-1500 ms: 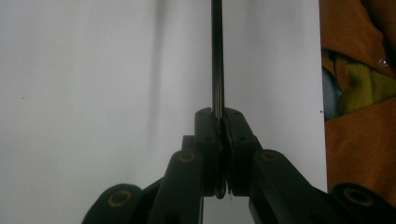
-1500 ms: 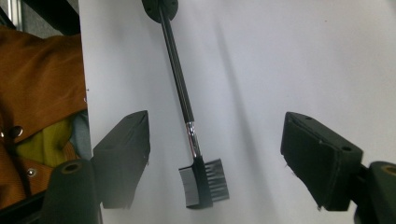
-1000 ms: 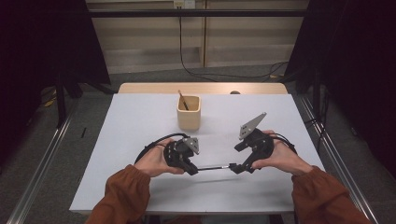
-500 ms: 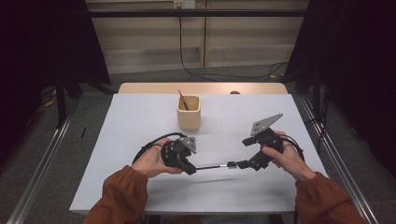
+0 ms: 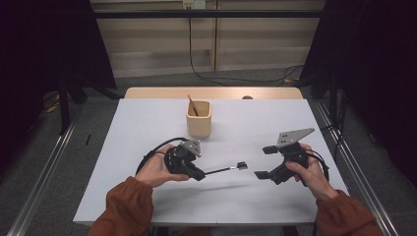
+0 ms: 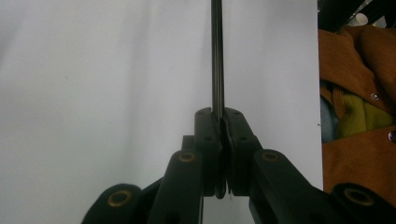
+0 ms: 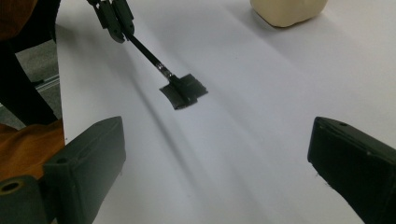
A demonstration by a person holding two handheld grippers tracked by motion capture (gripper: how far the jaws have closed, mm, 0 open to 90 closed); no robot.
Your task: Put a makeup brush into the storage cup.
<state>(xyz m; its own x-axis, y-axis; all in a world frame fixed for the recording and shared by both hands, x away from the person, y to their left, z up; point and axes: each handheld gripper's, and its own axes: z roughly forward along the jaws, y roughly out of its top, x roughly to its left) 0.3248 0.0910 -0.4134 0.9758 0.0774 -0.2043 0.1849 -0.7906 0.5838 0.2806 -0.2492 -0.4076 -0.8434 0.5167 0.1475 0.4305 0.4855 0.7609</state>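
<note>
The brush [image 5: 223, 170] is clamped by its thin dark handle between the closed fingers of the left gripper [image 5: 197, 174], in front of the cup [image 5: 198, 119], on the person's side of it. Its flat black head [image 7: 183, 91] is held just above the white bench [image 5: 246, 128], pointing towards the right gripper [image 5: 262, 162]. The right gripper's fingers [image 7: 88, 161] have just been opening and now stand wide, with nothing between them; they lie apart from the brush head, to the right of the cup and nearer the person.

The brush is judged light and stiff along its handle, with a narrow shaft that may rotate or slip in a flat grip. A second hold is best taken on the handle just behind the head, across its width.

A thin brown stick [image 5: 192, 105] stands tilted in the cup. Nothing lies between the brush and the cup. Cables trail from both grippers.
</note>
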